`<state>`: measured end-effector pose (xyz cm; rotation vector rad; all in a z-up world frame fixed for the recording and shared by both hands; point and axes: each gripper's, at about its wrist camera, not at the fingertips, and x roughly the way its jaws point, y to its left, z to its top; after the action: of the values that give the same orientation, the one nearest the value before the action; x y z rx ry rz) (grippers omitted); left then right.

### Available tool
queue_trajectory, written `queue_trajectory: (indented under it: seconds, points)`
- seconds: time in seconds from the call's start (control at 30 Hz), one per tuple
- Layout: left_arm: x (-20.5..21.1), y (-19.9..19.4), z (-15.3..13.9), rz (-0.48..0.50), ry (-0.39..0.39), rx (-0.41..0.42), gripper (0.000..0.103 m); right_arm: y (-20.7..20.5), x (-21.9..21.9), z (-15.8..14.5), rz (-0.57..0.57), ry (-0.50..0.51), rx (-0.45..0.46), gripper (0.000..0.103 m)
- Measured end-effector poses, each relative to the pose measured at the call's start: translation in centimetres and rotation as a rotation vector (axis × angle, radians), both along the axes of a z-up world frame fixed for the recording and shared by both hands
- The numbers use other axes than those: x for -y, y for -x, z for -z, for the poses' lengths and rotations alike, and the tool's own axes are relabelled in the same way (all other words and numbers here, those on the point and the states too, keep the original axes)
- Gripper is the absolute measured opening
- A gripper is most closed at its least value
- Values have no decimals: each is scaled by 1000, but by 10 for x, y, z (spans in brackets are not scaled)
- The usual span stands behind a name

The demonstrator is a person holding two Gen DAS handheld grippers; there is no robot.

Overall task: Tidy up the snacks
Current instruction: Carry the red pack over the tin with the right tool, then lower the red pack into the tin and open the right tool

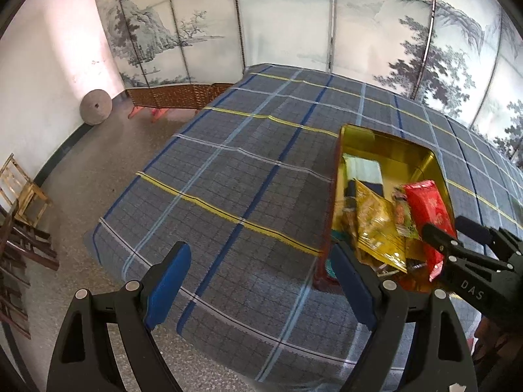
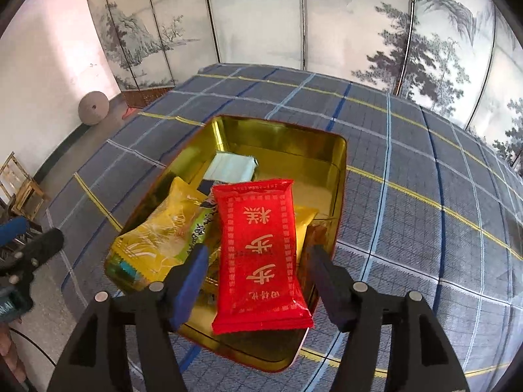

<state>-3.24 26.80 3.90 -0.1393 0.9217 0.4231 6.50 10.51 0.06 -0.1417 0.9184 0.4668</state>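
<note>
Partly buried under other snacks at centre of the right wrist view: pale green packet (image 2: 232, 167) and a blurred green-lettered wrapper. Counted inside one gold tin (image 2: 340, 176): one red packet (image 2: 258, 248) on top, two yellow packets (image 2: 157, 241). Right gripper (image 2: 258, 281) released, pads clear of the red packet between them. Left gripper (image 1: 261, 281) spread wide, empty, above plaid cloth (image 1: 228, 170).
</note>
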Motion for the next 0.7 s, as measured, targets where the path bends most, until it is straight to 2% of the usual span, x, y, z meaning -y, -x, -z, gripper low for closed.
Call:
queue_trajectory:
  seconds: [0.27,0.4,0.7]
  points:
    - [20,2,-1,27,-16,-8,87,16,14,-11,-20,-14,44,80]
    - [29,1,-3,40,-22,-9,87,28,25,-13,-18,5,77,81]
    - [51,-2,-2,78,-27,-19,88,38,52,-7,-6,-4,47,82]
